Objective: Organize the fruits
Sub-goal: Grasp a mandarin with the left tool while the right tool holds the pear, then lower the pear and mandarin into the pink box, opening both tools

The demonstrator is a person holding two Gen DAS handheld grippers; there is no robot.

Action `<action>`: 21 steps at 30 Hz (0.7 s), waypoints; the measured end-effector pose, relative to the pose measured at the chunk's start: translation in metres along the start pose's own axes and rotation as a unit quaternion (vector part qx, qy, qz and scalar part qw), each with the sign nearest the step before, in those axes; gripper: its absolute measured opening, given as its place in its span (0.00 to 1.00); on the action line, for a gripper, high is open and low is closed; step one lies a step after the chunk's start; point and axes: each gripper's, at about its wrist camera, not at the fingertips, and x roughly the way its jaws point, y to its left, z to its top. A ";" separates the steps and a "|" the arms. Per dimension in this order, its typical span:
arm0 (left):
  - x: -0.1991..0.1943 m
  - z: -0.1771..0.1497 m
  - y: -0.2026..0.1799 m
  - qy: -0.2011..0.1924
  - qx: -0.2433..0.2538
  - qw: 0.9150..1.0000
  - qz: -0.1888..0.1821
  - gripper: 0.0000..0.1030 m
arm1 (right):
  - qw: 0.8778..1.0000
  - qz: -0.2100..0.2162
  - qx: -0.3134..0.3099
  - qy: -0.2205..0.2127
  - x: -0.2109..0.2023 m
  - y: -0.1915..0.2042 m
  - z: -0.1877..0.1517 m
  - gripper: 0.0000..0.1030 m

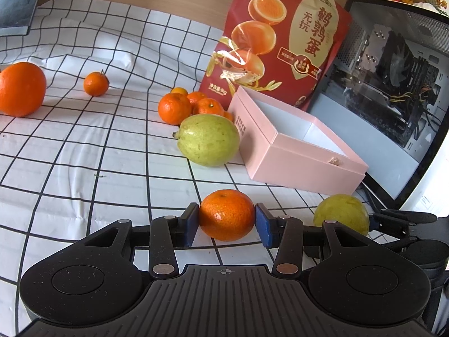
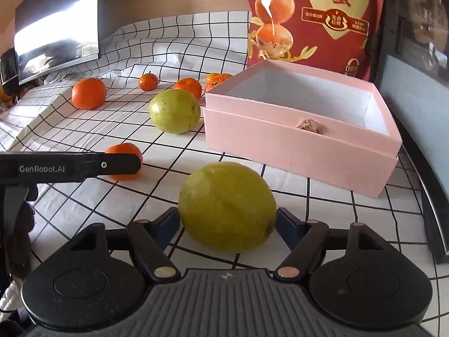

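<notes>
Pretty bright daylight overall, both shots sharp. Strong glare on the monitor [image 2: 56,36] at far left, plus a shiny streak on the red bag [image 2: 314,14]. Soft shadows under the fruit. Fisheye bends the checked cloth [image 1: 84,151] near the edges.

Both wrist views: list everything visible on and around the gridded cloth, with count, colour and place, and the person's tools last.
gridded cloth: one, white with black lines, covering the surface
pink box: one, open, white inside, empty, on the cloth
snack bag: one, red and gold, standing behind the box
computer case: one, black with clear side, beside the box
large orange: one, orange, far end of the cloth
mandarins: at least six, orange; one alone, a cluster by the bag, one between the left claw's pads
green fruits: two, yellow-green; one beside the box, one between the right claw's fingers
monitor: one, dark, far edge
left claw: black, blue pads
right claw: black
</notes>
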 end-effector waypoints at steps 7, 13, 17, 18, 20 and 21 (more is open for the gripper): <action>-0.001 -0.002 -0.009 -0.001 0.034 0.999 0.008 0.47 | 1.000 0.002 -0.004 0.005 0.003 -0.001 0.007 0.63; -0.006 -0.007 -0.023 -0.002 0.063 0.998 -0.020 0.47 | 1.000 -0.010 0.001 0.007 -0.008 -0.009 0.000 0.63; -0.001 -0.008 -0.041 0.017 0.083 0.995 -0.051 0.47 | 1.000 -0.022 0.019 0.004 -0.023 -0.024 -0.004 0.63; 0.000 -0.005 -0.046 0.021 0.083 0.994 -0.064 0.47 | 0.999 -0.028 0.022 0.001 -0.028 -0.028 -0.003 0.63; 0.001 0.008 -0.056 0.024 0.086 0.993 -0.083 0.47 | 0.999 -0.043 0.026 -0.011 -0.038 -0.034 0.003 0.63; 0.001 0.019 -0.063 0.020 0.092 0.992 -0.088 0.47 | 0.998 -0.048 0.027 -0.020 -0.044 -0.036 0.009 0.63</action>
